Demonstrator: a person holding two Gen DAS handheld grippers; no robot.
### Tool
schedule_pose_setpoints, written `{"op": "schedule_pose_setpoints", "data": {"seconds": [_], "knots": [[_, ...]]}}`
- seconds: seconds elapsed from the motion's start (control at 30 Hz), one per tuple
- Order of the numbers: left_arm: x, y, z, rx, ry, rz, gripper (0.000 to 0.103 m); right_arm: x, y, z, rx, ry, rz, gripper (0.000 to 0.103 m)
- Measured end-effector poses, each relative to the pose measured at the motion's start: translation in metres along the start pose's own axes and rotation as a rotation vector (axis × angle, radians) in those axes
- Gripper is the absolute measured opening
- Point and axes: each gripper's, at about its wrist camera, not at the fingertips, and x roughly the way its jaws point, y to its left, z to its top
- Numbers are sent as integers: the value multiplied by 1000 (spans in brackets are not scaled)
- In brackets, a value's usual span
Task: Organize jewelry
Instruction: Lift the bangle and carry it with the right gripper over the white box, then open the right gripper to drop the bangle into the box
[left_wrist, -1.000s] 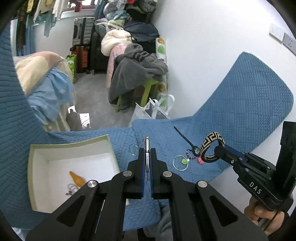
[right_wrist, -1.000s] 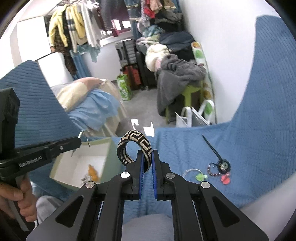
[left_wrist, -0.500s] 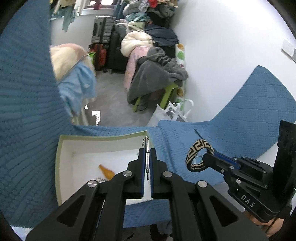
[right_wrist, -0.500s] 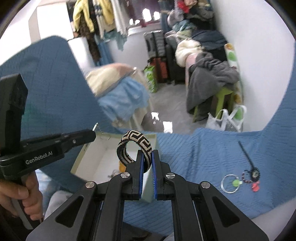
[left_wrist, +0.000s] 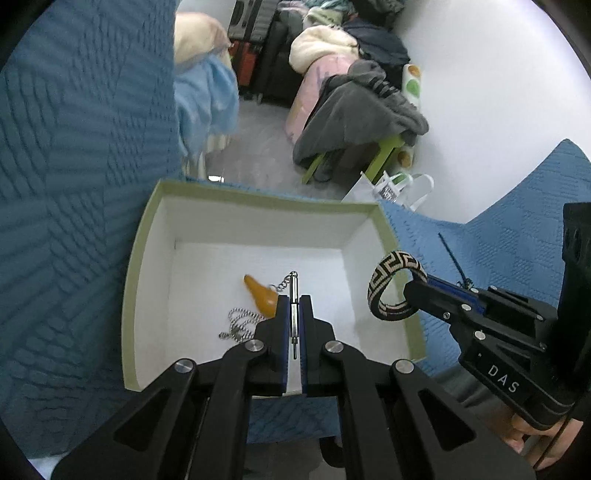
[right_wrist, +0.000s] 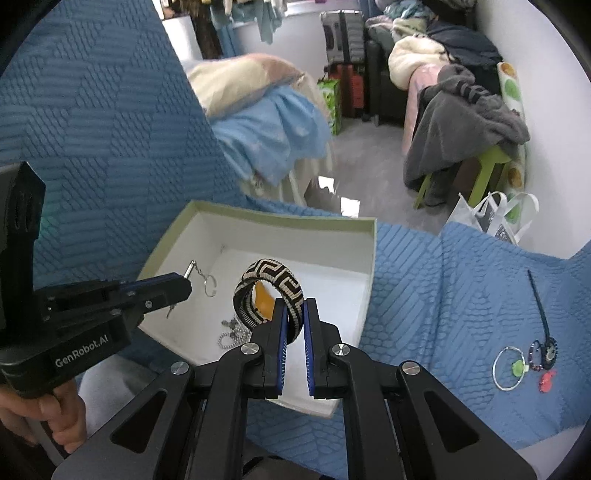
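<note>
A white box with a pale green rim (left_wrist: 258, 199) (right_wrist: 280, 218) sits on the blue quilt. Inside lie an orange pendant (left_wrist: 260, 293) and a silver bead chain (left_wrist: 238, 323) (right_wrist: 229, 334). My left gripper (left_wrist: 294, 306) (right_wrist: 184, 284) is shut on a thin metal pin with a chain and key ring (left_wrist: 293, 295) (right_wrist: 208, 284), held over the box. My right gripper (right_wrist: 293, 314) (left_wrist: 417, 286) is shut on a black and cream patterned bangle (right_wrist: 271, 291) (left_wrist: 393, 284), held above the box's right side.
On the quilt to the right lie a silver hoop with a green charm (right_wrist: 511, 367), a dark beaded piece (right_wrist: 541, 354), a red charm (right_wrist: 546, 380) and a thin dark stick (right_wrist: 537, 299) (left_wrist: 452, 258). Beyond the bed edge are a green stool with clothes (right_wrist: 469, 129) and a white bag (right_wrist: 495, 214).
Both grippers have moved left from over the loose jewelry to over the box, each still holding its piece. The box now fills the middle of both views.
</note>
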Motion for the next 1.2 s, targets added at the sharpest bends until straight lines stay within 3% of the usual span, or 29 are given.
{"op": "schedule_pose_setpoints", "data": {"seconds": [0.37, 0.43, 0.5, 0.6, 0.63, 0.7, 0.73, 0.93, 1.03, 1.13, 1.2], "knots": [[17, 9, -7, -19, 50, 6, 4, 21, 2, -11, -3, 67, 14, 6], [15, 9, -6, -26, 44, 9, 4, 21, 0, -10, 9, 75, 19, 9], [14, 8, -4, -28, 41, 20, 4, 17, -1, -9, 7, 64, 14, 22], [8, 6, -3, -28, 30, 14, 6, 8, -2, -8, 10, 43, 21, 23], [5, 3, -2, -27, 27, 20, 9, 2, -3, -7, 10, 28, 20, 23], [0, 0, -2, -27, 16, 31, 32, -7, -2, -5, 5, 5, 17, 23], [-5, -3, -1, -24, 1, 28, 36, -16, -2, -4, 2, -17, 15, 23], [-32, -24, 1, -1, -38, 40, 43, -55, -7, 2, 1, -104, 4, 23], [-53, -40, 4, 18, -73, 44, 55, -78, -12, 3, 8, -146, -11, 25], [-68, -54, 8, 33, -93, 54, 56, -100, -17, 3, 17, -177, -27, 30], [-77, -63, 9, 42, -104, 54, 57, -110, -19, 3, 24, -190, -32, 39]]}}
